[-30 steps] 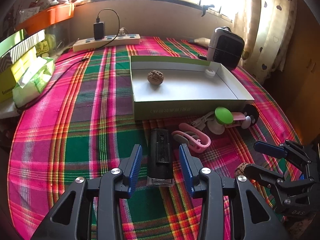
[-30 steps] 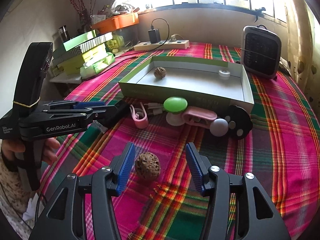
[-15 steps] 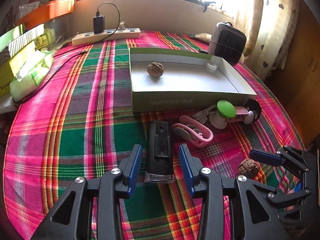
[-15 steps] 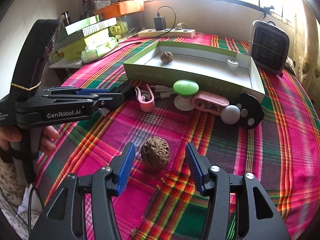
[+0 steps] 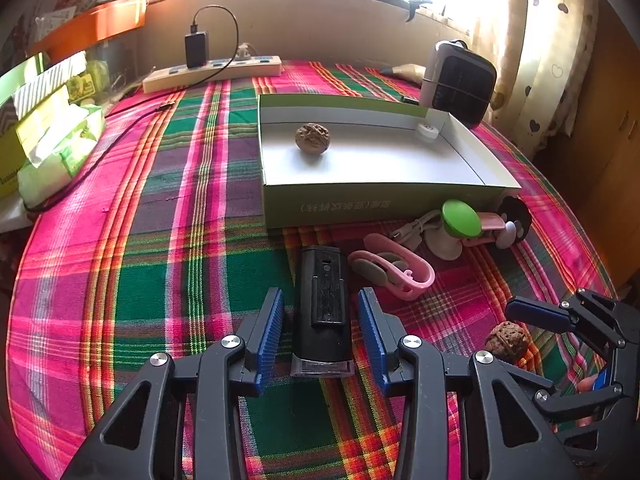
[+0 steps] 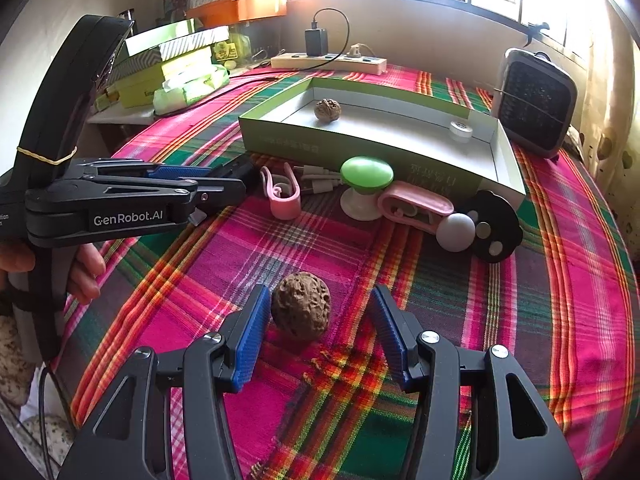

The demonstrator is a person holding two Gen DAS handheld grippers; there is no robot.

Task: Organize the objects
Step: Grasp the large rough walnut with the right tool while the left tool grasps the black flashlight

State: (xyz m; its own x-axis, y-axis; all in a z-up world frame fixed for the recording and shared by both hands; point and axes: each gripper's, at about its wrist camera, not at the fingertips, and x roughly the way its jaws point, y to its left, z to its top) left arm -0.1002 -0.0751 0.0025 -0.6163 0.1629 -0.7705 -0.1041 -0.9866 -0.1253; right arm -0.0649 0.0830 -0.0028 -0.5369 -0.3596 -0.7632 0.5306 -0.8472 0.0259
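both jaws apart: left gripper [image 5: 321, 336] straddles black device [image 5: 322, 308], right gripper [image 6: 318, 330] straddles walnut [image 6: 301, 305].

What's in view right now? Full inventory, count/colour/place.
walnuts: 2, brown; one in the box, one on the cloth between the right gripper's fingers
box: 1, green outside, white inside; table centre
white cap: 1, white; box's far right corner
black device: 1, black; between the left gripper's fingers
pink clips: 2, pink; in front of the box
green-topped knob: 1, green on white; in front of the box
white ball: 1, white; beside the black disc
black disc: 1, black; at the box's near right corner
power strip: 1, cream; far edge
heater: 1, grey and black; far right
tablecloth: 1, pink-green plaid
left gripper: open
right gripper: open
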